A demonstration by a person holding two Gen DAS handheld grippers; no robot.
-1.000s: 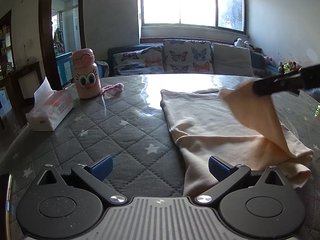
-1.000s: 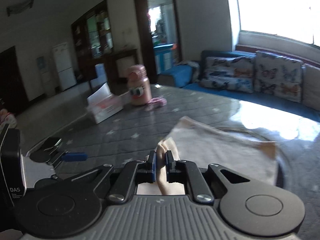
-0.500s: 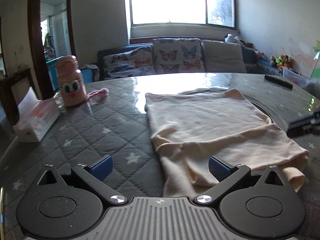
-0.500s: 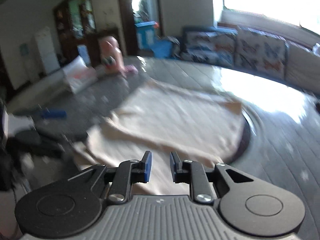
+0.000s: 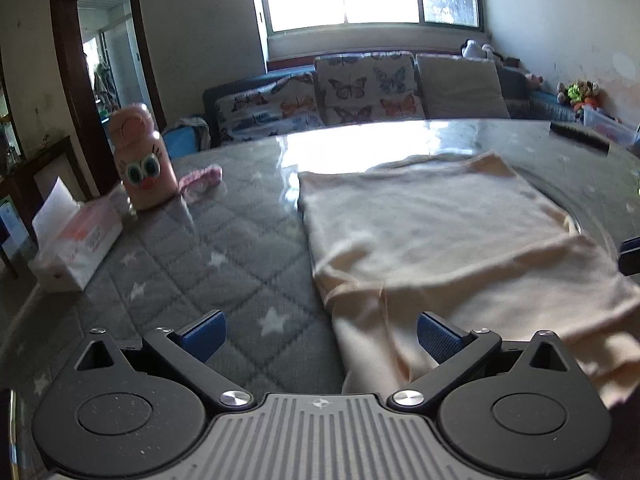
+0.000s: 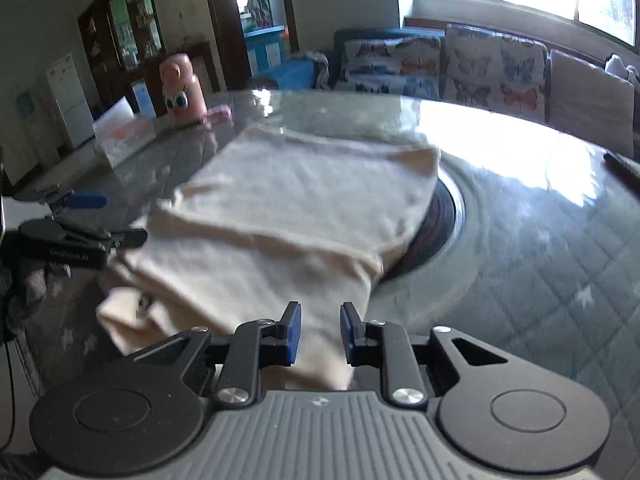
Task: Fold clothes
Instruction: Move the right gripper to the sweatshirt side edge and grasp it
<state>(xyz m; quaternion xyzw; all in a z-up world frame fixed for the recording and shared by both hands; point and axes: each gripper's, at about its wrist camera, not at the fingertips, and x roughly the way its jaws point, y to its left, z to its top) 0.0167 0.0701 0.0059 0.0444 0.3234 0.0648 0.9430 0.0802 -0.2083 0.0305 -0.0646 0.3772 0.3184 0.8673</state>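
Both grippers hover empty: left (image 5: 318, 334) wide, cloth (image 5: 432, 240) at frame right; right (image 6: 320, 330) narrowly parted, cloth centre.

The cream cloth (image 5: 440, 240) is motion-blurred in both views; its near edge runs behind the left gripper (image 5: 320, 334). The right gripper (image 5: 630, 256), beside the cloth, is cut by the frame edge.

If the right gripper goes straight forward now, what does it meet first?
Most likely the cream garment: the open right gripper points across its near folded edge. Depth is unclear, so it might pass just above.
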